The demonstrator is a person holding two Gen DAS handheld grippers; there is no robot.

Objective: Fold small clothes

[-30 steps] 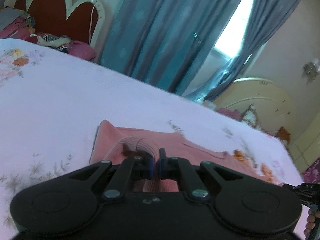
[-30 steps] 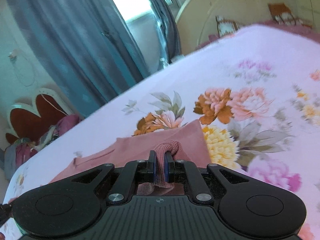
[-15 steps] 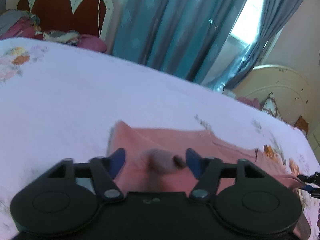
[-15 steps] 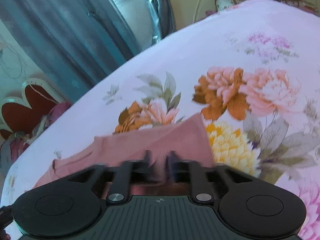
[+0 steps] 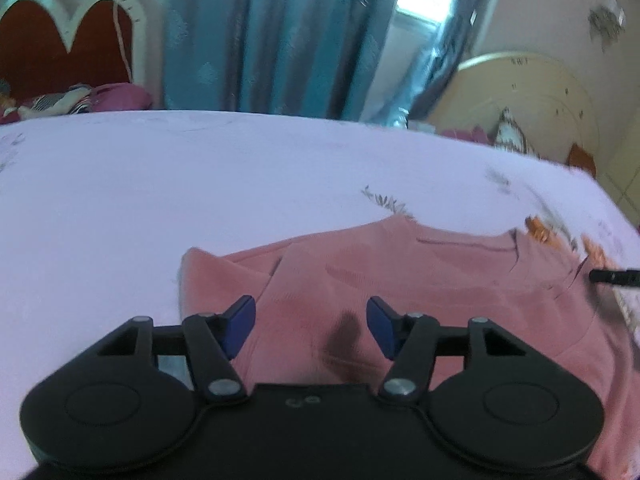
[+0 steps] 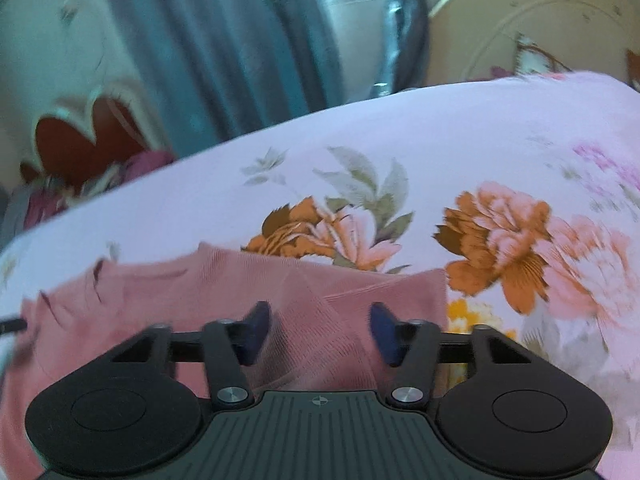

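Both hemline pinches are released: left hand-held gripper (image 5: 311,326) and right hand-held gripper (image 6: 320,332) gape half-open, empty, jaws narrowing slightly, over the pink top (image 5: 420,280) lying crosswise on the bed (image 5: 160,184), directly beneath both.

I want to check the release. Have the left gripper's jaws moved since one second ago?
Yes. The left gripper was shut on a bunch of the pink garment; its jaws have just opened, and the cloth lies flat between them.

black grippers, blue fingers (image 5: 240,326)
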